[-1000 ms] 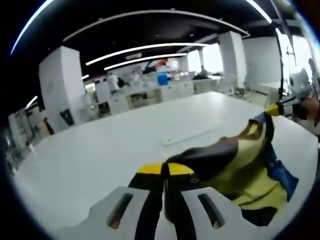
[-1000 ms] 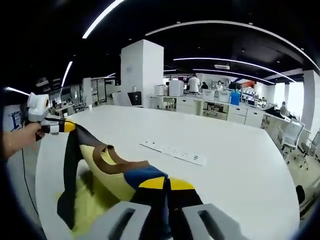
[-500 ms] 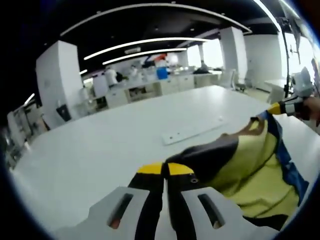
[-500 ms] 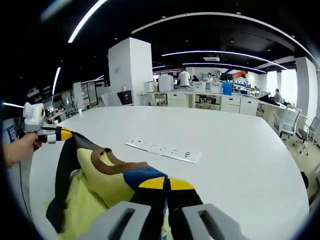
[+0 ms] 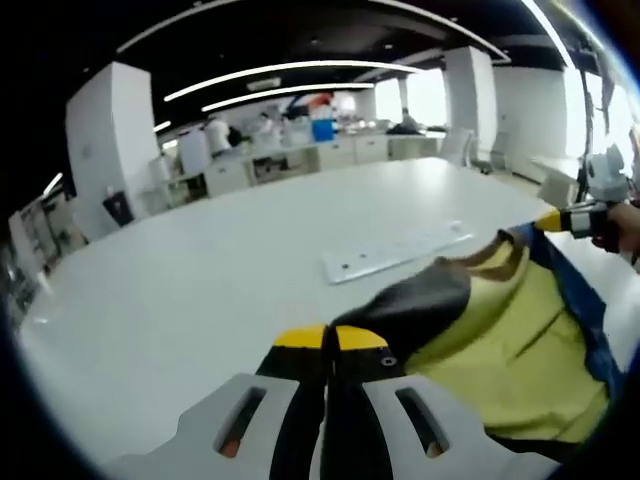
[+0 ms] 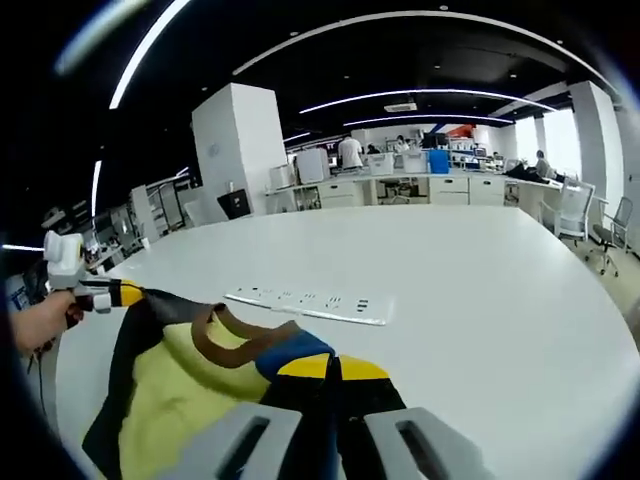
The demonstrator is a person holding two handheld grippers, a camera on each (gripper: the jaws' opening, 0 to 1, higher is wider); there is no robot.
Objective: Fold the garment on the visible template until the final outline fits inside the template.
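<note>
A large white table [image 5: 180, 300] extends ahead of both grippers. A long white power strip [image 6: 308, 304] lies flat on it, ahead of the right gripper; in the left gripper view the same strip [image 5: 395, 252] lies ahead and to the right. Beyond the table stands a white square column [image 6: 238, 140]. White counters [image 6: 400, 187] run behind it, with people standing at them. Curved light strips [image 5: 290, 68] cross the dark ceiling.

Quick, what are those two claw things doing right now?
Left gripper: shut on the garment.
Right gripper: shut on the garment.
</note>
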